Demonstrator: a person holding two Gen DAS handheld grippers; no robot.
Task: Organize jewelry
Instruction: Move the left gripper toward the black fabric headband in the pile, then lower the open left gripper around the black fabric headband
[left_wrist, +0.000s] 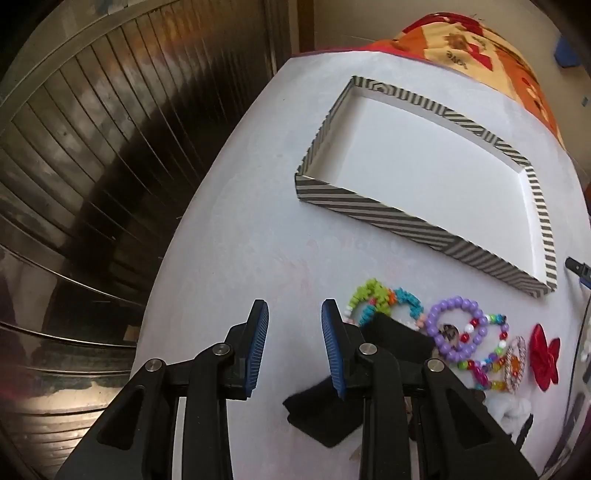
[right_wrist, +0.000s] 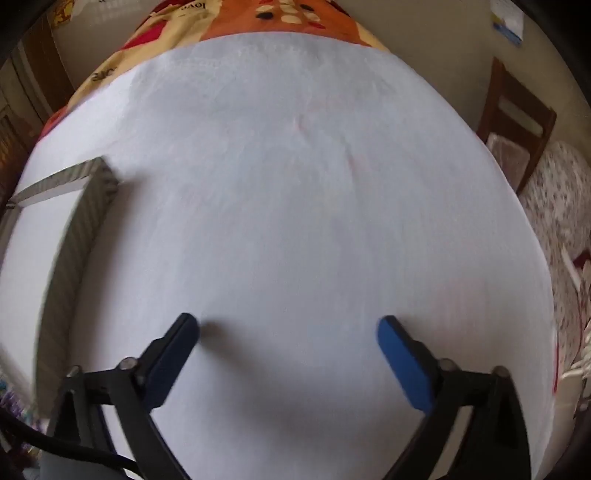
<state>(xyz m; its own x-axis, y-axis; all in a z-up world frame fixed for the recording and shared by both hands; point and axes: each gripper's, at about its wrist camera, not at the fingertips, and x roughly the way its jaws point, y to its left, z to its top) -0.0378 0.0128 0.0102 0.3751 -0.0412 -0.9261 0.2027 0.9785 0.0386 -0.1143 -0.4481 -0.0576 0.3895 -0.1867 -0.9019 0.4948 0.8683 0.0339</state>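
A shallow box (left_wrist: 354, 201) with black-and-white striped walls and a white floor lies on the white table; nothing is in it. In front of it lies a heap of jewelry: a green, blue and orange bracelet (left_wrist: 373, 295), a purple bead bracelet (left_wrist: 458, 314), a multicolour bead string (left_wrist: 495, 354), a round patterned ring (left_wrist: 515, 363) and a red bow (left_wrist: 545, 356). My left gripper (left_wrist: 293, 314) hovers just left of the heap, open, with only bare table between its blue pads. My right gripper (right_wrist: 288, 325) is wide open over bare table, the box's corner (right_wrist: 92, 184) to its left.
A black cloth piece (left_wrist: 319, 415) lies under the left gripper's right finger, beside the bracelets. A white fluffy item (left_wrist: 513, 408) sits at the heap's near end. A patterned blanket (left_wrist: 476, 44) covers the far end. A wooden chair (right_wrist: 517, 125) stands right of the table; a dark slatted door (left_wrist: 92, 147) is left.
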